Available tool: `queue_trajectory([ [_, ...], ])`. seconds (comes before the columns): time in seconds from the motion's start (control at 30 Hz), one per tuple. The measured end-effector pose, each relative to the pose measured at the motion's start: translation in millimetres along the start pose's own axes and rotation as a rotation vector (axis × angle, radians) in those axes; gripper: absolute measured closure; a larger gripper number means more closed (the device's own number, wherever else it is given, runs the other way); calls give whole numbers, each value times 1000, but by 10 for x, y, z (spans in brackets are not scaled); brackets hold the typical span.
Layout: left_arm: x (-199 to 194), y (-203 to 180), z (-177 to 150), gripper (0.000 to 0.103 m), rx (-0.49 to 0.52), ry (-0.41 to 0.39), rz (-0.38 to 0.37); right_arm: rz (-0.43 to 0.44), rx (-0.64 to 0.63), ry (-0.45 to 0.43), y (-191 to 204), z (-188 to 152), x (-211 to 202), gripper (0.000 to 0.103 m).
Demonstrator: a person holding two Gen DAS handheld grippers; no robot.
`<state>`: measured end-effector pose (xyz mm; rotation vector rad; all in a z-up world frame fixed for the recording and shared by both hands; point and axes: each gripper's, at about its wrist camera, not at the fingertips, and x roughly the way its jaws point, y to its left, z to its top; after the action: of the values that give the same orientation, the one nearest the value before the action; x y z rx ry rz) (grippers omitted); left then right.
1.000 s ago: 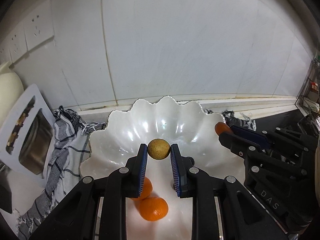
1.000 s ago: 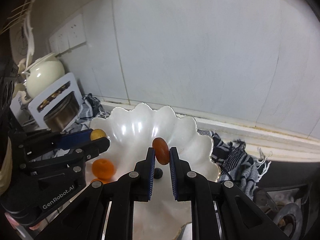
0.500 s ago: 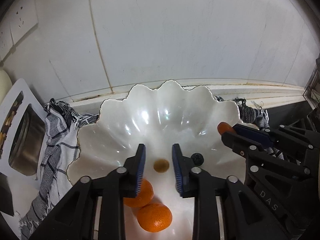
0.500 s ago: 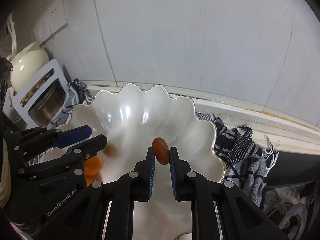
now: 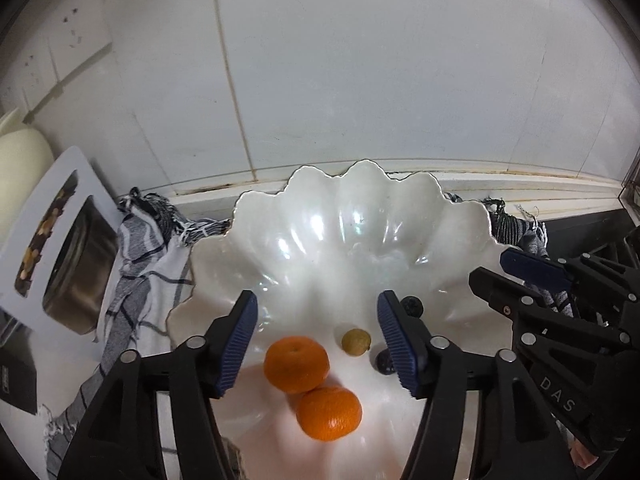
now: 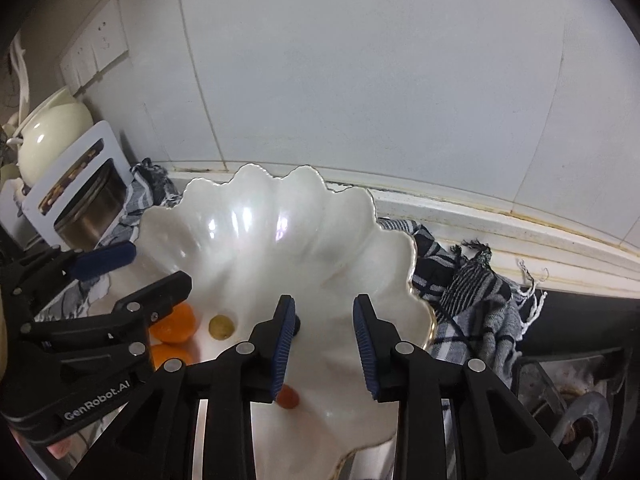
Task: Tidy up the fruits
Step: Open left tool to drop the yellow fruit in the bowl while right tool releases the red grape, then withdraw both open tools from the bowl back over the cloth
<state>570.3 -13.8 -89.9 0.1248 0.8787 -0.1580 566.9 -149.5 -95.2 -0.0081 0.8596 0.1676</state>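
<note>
A white tiled wall (image 5: 360, 80) fills the background, with sockets (image 5: 68, 52) at upper left; below it a large white scalloped bowl (image 5: 340, 208) sits on a checked cloth (image 5: 148, 264) spread over the counter; left of the bowl stands a white box (image 6: 72, 184) printed with a steel pot, and behind it a cream teapot (image 6: 52, 132); at far right a dark stove burner (image 6: 580, 420) shows; the left gripper (image 5: 316, 336) hangs over the bowl's near side with its blue-padded fingers spread wide and nothing between them; the right gripper (image 6: 324, 336) hangs over the bowl's right half, fingers likewise parted and empty; in the bowl two oranges (image 5: 297, 363) lie touching, one in front of the other; just right of them lies a small yellow-green fruit (image 5: 356, 342), apart from the oranges; a small red fruit (image 6: 287, 397) rests on the bowl floor beside the right gripper's left finger; two dark berries (image 5: 412, 306) lie near the left gripper's right finger, one partly hidden behind it
</note>
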Motion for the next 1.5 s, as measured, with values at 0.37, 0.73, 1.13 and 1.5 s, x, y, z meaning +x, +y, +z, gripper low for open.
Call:
queue_trajectory([
  [0.37,-508,43,-161,32,-2,-88,52,-31,-36,-97,107,-157,-498,65],
  [0.73,-1104,-32,-375,25,6,-188,40,-33,-68,-207,226,-388,-1090,58],
  [1.13,-1623,-128,-682,22,-3,-252,-6,-32,-67,-312,280,-694,-1687,58],
  [1.5,-2049,-292,-903,20,34,-329,-29,-29,-42,-375,195,-969,-2091,58],
])
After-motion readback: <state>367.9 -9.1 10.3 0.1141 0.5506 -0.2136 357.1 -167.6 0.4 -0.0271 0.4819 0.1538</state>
